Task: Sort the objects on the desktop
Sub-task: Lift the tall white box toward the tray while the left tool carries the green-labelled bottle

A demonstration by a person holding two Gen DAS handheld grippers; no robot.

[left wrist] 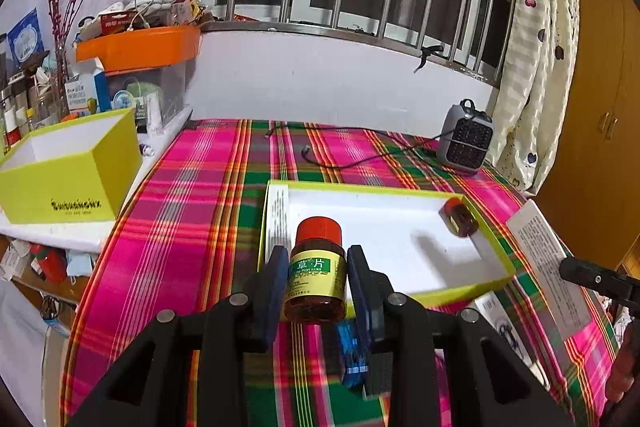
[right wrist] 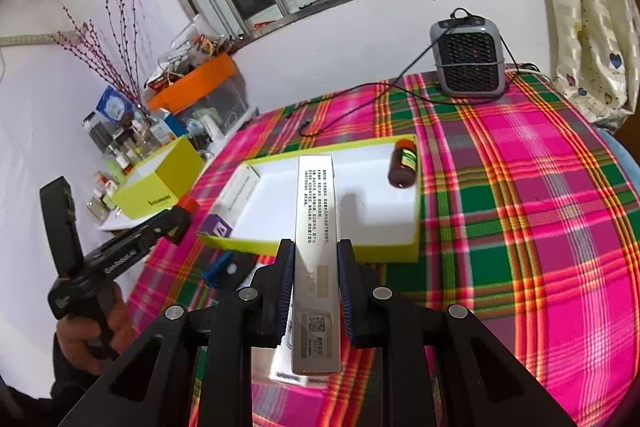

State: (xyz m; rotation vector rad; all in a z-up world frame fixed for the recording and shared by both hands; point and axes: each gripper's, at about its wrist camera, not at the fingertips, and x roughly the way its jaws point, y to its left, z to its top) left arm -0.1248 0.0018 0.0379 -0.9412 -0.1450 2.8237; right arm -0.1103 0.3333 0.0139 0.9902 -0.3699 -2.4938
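Note:
My left gripper (left wrist: 318,257) is shut on a brown pill bottle (left wrist: 318,275) with a red cap and yellow label, held upright above the plaid cloth just before the shallow lime-edged tray (left wrist: 400,235). A second brown bottle (left wrist: 460,217) lies on its side in the tray's far right corner, and a white leaflet box (left wrist: 278,215) lies at its left end. My right gripper (right wrist: 316,255) is shut on a long silver-white carton (right wrist: 316,247), held over the tray's (right wrist: 360,215) near edge. The same lying bottle (right wrist: 404,165) shows in the right wrist view.
A deep lime box (left wrist: 70,171) stands on a white shelf at left, below an orange bin (left wrist: 140,47) of clutter. A grey fan heater (left wrist: 466,139) with its cord sits at the back right. Blue and purple packets (right wrist: 218,227) lie near the tray's front. A hand (right wrist: 88,339) grips the left tool.

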